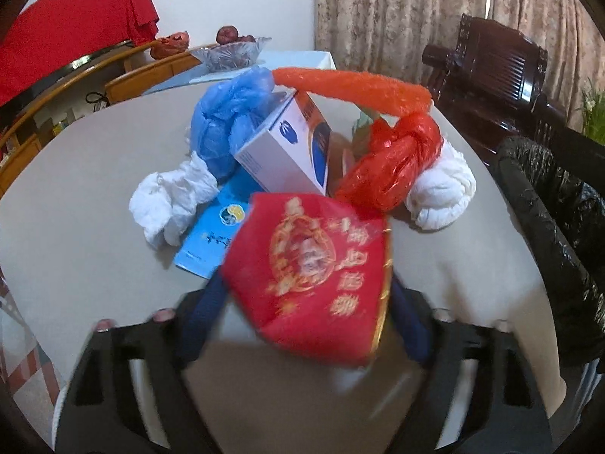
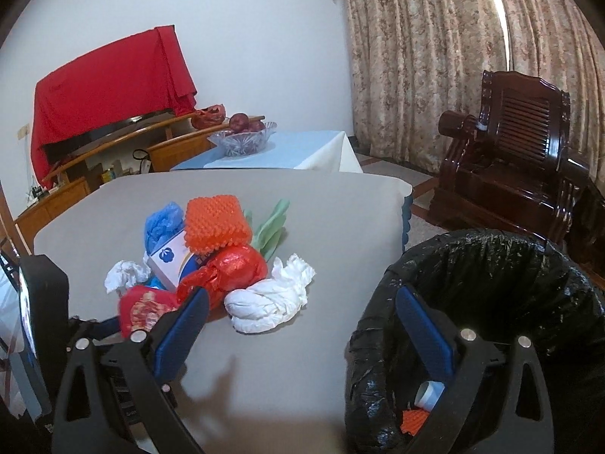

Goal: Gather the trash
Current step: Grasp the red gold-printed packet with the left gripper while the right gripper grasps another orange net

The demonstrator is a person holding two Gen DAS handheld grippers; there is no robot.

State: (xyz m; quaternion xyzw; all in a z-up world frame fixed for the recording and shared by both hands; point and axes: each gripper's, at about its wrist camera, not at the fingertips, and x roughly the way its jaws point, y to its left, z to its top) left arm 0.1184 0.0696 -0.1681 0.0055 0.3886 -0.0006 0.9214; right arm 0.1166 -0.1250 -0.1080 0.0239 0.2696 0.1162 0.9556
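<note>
A trash pile lies on the grey table (image 1: 87, 174). It holds a blue bag (image 1: 227, 121), a white box (image 1: 280, 151), orange foam netting (image 1: 355, 87), a knotted red bag (image 1: 389, 166), a white bag (image 1: 442, 193), a crumpled tissue (image 1: 170, 200) and a blue leaflet (image 1: 215, 238). My left gripper (image 1: 308, 280) is shut wide on a red packet with gold print (image 1: 314, 265), whose edges meet both blue fingers. The packet (image 2: 147, 310) stands tilted at the pile's near side. My right gripper (image 2: 302, 291) is open with nothing in it, its right finger (image 2: 423, 329) over the bin.
A bin with a black liner (image 2: 491, 265) stands against the table's right edge, with a white cup and an orange scrap inside. A dark wooden armchair (image 2: 522, 162) sits beyond it. Farther back are a glass fruit bowl (image 2: 242, 140) on a blue-covered table and a red-draped cabinet (image 2: 109, 87).
</note>
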